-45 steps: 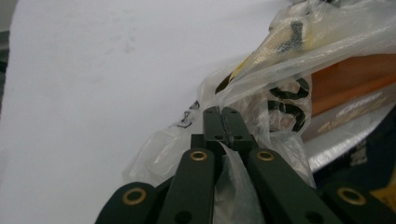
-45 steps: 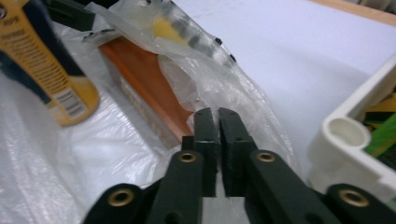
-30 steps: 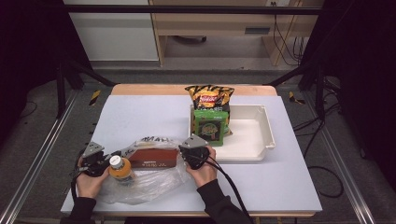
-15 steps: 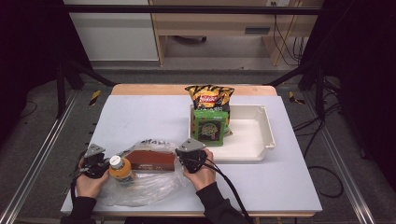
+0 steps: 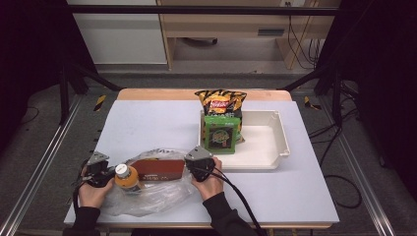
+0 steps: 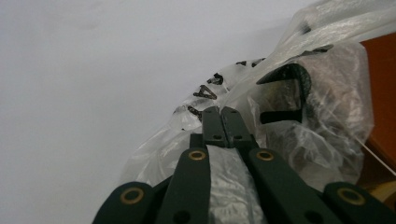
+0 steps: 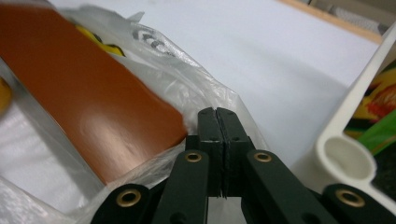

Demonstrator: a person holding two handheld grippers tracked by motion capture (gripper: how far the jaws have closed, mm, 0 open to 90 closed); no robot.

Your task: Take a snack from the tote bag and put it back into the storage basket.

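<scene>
A clear plastic bag (image 5: 147,196) lies at the table's front left. It holds a red-brown box (image 5: 157,169) and an orange bottle (image 5: 127,178) with a white cap. My left gripper (image 5: 98,167) sits at the bag's left rim. In the left gripper view it (image 6: 222,112) is shut, pinching the bag's film (image 6: 299,135). My right gripper (image 5: 199,160) is at the bag's right rim, beside the box's end. Its jaws (image 7: 217,114) are shut on the film (image 7: 187,79), with the box (image 7: 84,93) just to their left.
A white tray (image 5: 275,142) stands right of the bag, its corner (image 7: 345,154) close to my right gripper. A green box (image 5: 221,133) stands upright at the tray's left end, and a chips bag (image 5: 221,102) stands behind it. A cable trails from the right gripper.
The right gripper has edged slightly with the bag's rim. The left gripper and the bag's contents stay where they were.
</scene>
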